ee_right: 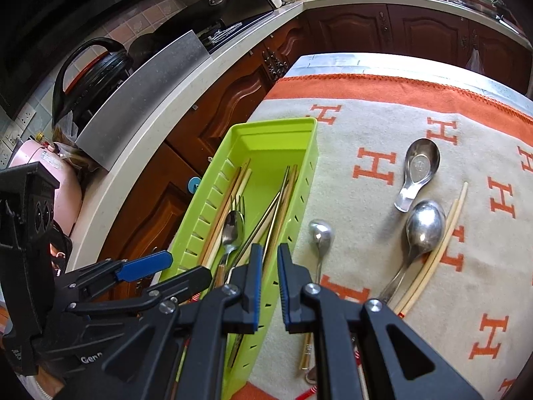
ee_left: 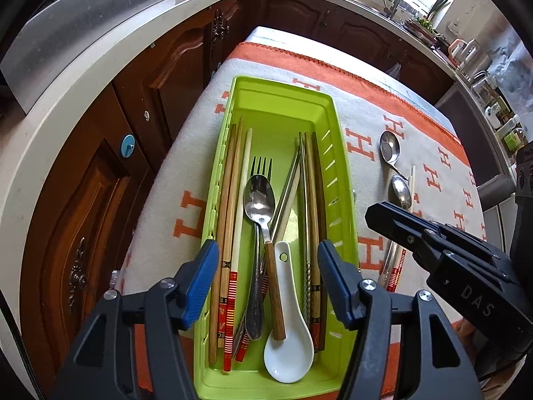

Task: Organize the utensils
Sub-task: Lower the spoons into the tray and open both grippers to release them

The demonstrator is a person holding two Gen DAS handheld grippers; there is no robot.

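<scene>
Green tray holds utensils; three spoons (steel) lie outside.

The green tray sits near the left edge of the orange-lettered cloth, holding chopsticks, a fork and a spoon. The right gripper hovers over the tray's right wall, jaws nearly closed with nothing between them. The left gripper reaches in from the left over the tray, jaws apart. Right of the tray lie three metal spoons and pale chopsticks.
</scene>
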